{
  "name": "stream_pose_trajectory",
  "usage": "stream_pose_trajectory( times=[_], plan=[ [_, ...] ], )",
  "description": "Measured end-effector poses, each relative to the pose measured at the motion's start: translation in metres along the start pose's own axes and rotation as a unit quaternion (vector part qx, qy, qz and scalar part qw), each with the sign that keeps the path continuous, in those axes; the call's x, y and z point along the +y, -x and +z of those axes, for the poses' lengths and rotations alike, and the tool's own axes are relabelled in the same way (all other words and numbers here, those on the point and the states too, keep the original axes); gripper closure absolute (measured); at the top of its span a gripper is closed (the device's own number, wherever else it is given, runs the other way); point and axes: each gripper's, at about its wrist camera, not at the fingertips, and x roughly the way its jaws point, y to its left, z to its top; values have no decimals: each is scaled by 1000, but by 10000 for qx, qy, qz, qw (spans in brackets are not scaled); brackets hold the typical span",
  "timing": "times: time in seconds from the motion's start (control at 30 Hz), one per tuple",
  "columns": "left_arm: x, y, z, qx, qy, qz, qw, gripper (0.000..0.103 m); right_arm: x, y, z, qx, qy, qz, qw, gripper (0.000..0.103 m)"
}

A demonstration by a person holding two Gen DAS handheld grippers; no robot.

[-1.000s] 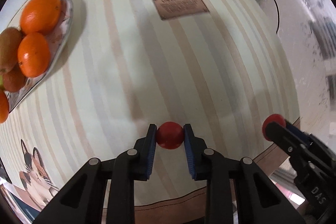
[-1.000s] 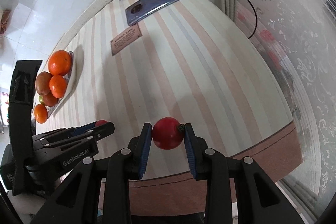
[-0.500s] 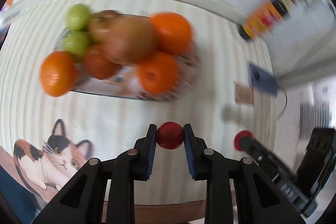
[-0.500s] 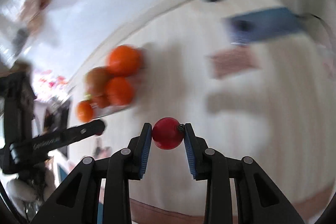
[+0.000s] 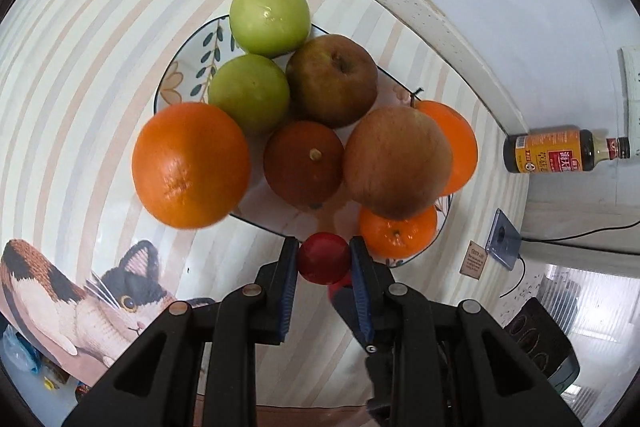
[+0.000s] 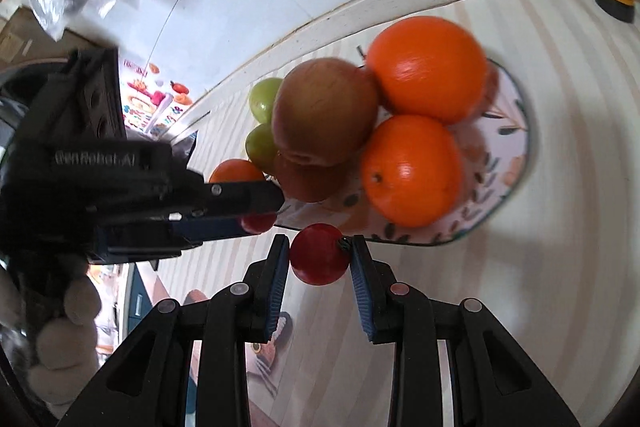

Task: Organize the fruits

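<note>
A: Why is each tool clamped so narrowly?

B: Each grips one small red fruit. The left tool (image 5: 324, 261) pinches its red fruit (image 5: 323, 258) at the near rim of the plate (image 5: 182, 75); the right tool (image 6: 320, 259) holds its own red fruit (image 6: 319, 254) just short of that rim.

A: And why at the edge?

B: Probably because the oranges (image 5: 191, 165) and apples (image 5: 396, 163) are heaped in the middle, so only the rim of the plate on the striped surface (image 5: 80, 67) has room.
</note>
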Motion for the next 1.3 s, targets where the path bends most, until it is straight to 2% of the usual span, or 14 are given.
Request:
stream_pose_trajectory(
  times=[0.13,0.3,0.37,0.4,0.47,0.53,0.63,0.67,0.77,0.8,0.9,1.0,1.13,1.3],
  plan=[
    [1,-4,6,88,17,46,9999,79,5,-11,1,-46,104,-141,9998,69],
    [-2,-8,10,176,-37,273,9995,77,7,-23,8,-54,73,-309,9995,69],
    [-3,-7,12,136,-70,355,9993,75,8,-30,11,55,21,-322,9995,58],
    [-2,-5,13,130,-80,379,9992,73,7,-32,12,80,-34,-355,9993,43],
    [-2,-3,14,93,-162,388,9991,66,6,-31,12,46,-132,-254,9996,42],
    [-4,4,13,-26,-320,489,9983,42,8,-27,10,30,-159,-300,9994,35],
    [-4,15,11,-153,-513,557,9970,25,7,-11,6,50,-316,-222,9992,32],
    [-4,18,10,-189,-565,595,9964,23,8,-4,4,55,-349,-230,9991,30],
    [-2,34,5,-429,-815,864,9920,15,7,19,0,49,-477,-555,9973,16],
    [-2,40,1,-544,-919,1025,9890,13,7,28,-1,82,-499,-833,9952,10],
    [-1,53,-10,-847,-1152,1435,9793,12,12,49,-3,80,-379,-1590,9865,7],
    [3,64,-25,-1107,-1364,1750,9688,4,20,69,-2,-28,-248,-2119,9770,6],
    [11,71,-43,-1254,-1605,1928,9599,3,39,88,-5,-196,-65,-2454,9692,3],
    [19,97,-66,-1491,-1806,1811,9552,3,74,111,-13,-470,23,-2698,9618,3]
  ],
)
